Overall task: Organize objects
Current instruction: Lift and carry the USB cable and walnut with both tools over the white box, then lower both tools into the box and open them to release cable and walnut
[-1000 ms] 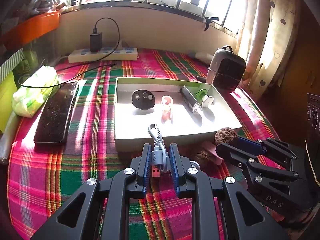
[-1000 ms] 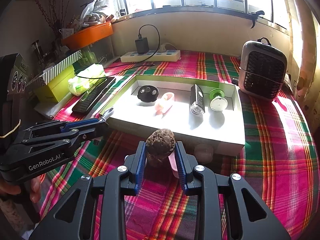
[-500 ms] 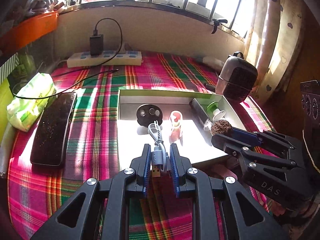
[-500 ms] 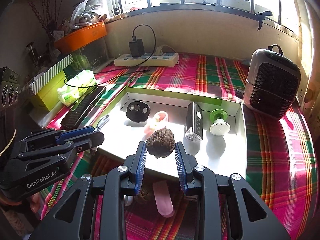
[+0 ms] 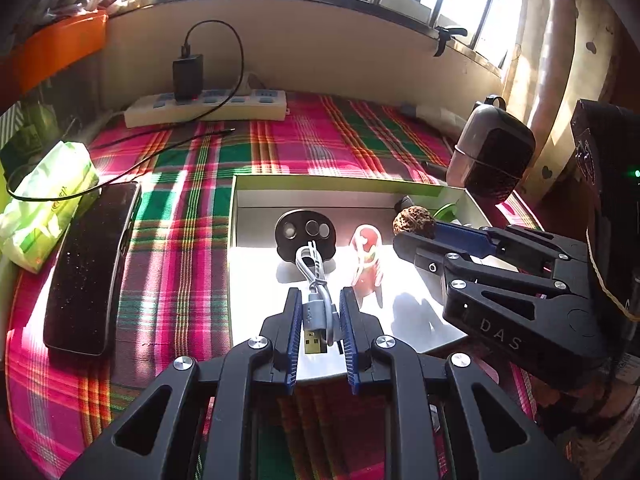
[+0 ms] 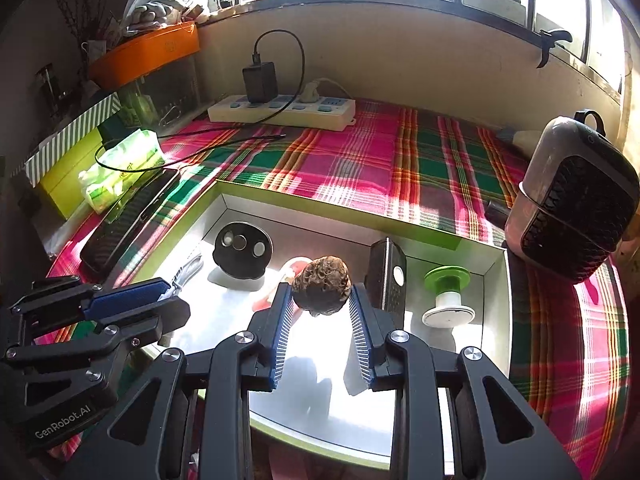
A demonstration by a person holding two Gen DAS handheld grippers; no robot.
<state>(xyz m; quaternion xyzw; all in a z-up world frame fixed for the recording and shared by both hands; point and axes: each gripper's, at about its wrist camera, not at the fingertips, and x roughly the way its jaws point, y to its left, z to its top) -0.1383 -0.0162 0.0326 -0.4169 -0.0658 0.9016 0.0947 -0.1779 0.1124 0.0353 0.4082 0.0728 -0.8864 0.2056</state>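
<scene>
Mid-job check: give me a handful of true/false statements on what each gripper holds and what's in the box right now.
1. The left gripper is shut on a grey USB cable. True.
2. The right gripper is empty. False: it grips a brown wrinkled walnut.
3. A green spool stands inside the white box. True.
4. The black phone lies in the box. False: it lies on the plaid cloth, beside the box.
5. The power strip has nothing plugged in. False: a black charger is plugged in.

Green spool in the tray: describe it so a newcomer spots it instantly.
Find the shallow white tray with lime-green rim on the plaid cloth. In its right end, beside the upright black gadget, stands the green spool: green top flange, white base, the only green item inside.
</scene>
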